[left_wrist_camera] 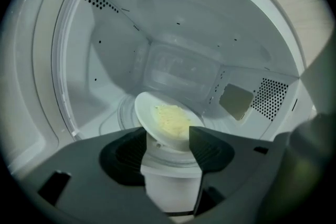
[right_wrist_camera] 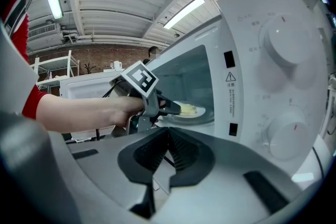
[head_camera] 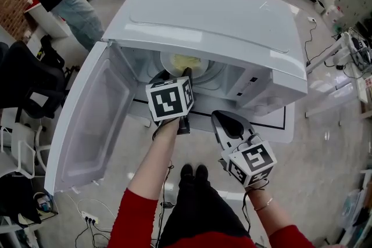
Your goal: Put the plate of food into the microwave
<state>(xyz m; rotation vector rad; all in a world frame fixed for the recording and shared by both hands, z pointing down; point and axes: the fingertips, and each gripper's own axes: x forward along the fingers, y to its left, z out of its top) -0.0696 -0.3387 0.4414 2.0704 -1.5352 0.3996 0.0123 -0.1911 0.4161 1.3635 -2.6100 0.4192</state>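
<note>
Left jaws: the left gripper point(left_wrist_camera: 167, 136) stands with its jaws apart. The near rim of the plate point(left_wrist_camera: 147, 108) lies between them. No pad looks pressed on it, so I read this as released, not gripped.
Right jaws: the right gripper point(right_wrist_camera: 169, 128) has its pads together on nothing. It hangs outside the cavity, in front of the control panel point(right_wrist_camera: 286, 44).
Plate: inside the microwave point(head_camera: 221, 14), sitting on the turntable point(left_wrist_camera: 124, 113). The yellow food point(left_wrist_camera: 173, 120) is heaped near its middle. It looks slanted in the left gripper view, but in the right gripper view it looks flat.
Step in hand: judged to be the let-go and back-out, with the plate already set down.
How to do it well: keep the jaws wide and draw back along their own line. A sideways or upward pull could catch the rim and drag or tip the plate.
Watch: I can't tell how much the lower jaw clears the turntable, so go slowly until the jaws are past the rim.
Placement check: the plate seems forward of the turntable's centre. Nudge it back only if it would foul the door.
Door: the door point(head_camera: 87, 119) is swung fully out on the left.
Desk: the desk point(head_camera: 273, 125) carries the oven.
</note>
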